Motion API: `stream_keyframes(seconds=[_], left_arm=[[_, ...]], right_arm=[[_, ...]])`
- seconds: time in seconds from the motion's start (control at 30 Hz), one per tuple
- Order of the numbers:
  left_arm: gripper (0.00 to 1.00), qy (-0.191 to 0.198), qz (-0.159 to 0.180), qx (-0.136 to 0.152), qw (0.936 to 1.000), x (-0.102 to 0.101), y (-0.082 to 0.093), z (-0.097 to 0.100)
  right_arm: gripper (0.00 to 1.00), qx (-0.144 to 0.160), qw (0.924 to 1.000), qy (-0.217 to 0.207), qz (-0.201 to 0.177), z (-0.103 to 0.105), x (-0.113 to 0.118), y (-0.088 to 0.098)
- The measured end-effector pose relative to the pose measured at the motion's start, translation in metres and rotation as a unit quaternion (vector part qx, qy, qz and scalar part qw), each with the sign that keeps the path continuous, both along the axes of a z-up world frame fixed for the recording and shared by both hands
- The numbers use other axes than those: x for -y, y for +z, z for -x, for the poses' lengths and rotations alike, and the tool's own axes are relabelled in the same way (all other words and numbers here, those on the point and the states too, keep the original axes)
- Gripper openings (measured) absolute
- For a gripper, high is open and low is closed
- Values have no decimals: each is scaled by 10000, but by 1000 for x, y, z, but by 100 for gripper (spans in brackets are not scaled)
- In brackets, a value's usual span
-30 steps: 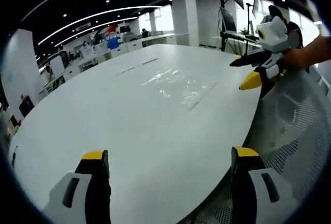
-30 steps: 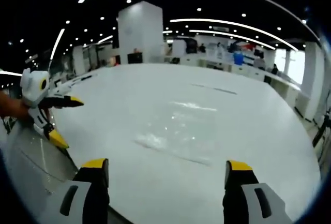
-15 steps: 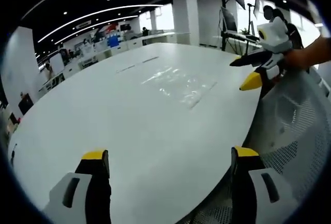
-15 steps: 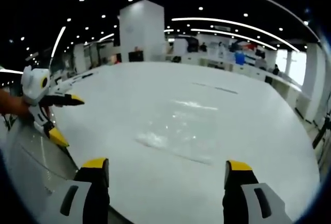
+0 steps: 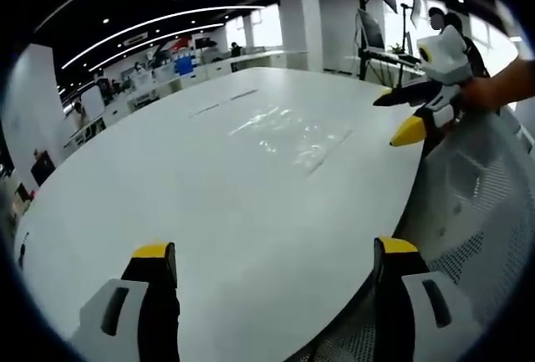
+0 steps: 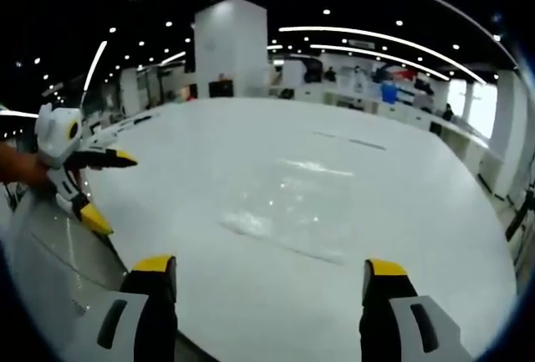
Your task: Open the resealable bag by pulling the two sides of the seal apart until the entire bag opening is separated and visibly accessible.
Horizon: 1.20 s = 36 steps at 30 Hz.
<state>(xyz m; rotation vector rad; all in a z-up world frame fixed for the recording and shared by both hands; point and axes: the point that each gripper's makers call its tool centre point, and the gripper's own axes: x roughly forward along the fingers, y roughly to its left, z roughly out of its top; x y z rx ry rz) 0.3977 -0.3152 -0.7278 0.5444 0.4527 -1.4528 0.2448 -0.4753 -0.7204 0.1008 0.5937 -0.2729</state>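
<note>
A clear resealable bag (image 5: 292,136) lies flat on the white table (image 5: 192,195), well ahead of my left gripper (image 5: 276,257), which is open with nothing between its yellow-tipped jaws. The same bag (image 6: 288,211) lies a short way ahead of my right gripper (image 6: 272,274), also open and empty. In the left gripper view the right gripper (image 5: 403,115) hangs open over the table's right edge, held by a hand. In the right gripper view the left gripper (image 6: 102,186) shows open at the left edge. The bag's seal state is too faint to tell.
A grey mesh chair back (image 5: 476,203) stands by the table's near right edge. A white pillar (image 6: 230,48) and desks with monitors (image 5: 372,32) lie beyond the table's far side. Two thin dark marks (image 6: 344,140) run across the far tabletop.
Both views have drifted only slightly; the bag has not moved and both grippers stay open.
</note>
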Motion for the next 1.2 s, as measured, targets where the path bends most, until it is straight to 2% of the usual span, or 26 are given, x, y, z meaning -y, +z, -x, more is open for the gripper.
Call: stream_keyframes(seconds=[0.33,0.53,0.8,1.2], left_arm=[[96,100,-6,119,9999,-1,1,-6],[96,75,-51,98,9999,-3,-2,-4],[96,57,-200,117,9997,-5,-7,-5],[97,84,-148,234,9996,-4,-4,-9]], right_arm=[[90,34,10000,31,-34,-2,-1,1],[89,-7,10000,34,-89,0,-5,-1],[88,55,9998,153,-139,-5,-9,1],[89,202,9996,111,-142,-7,-8,7]])
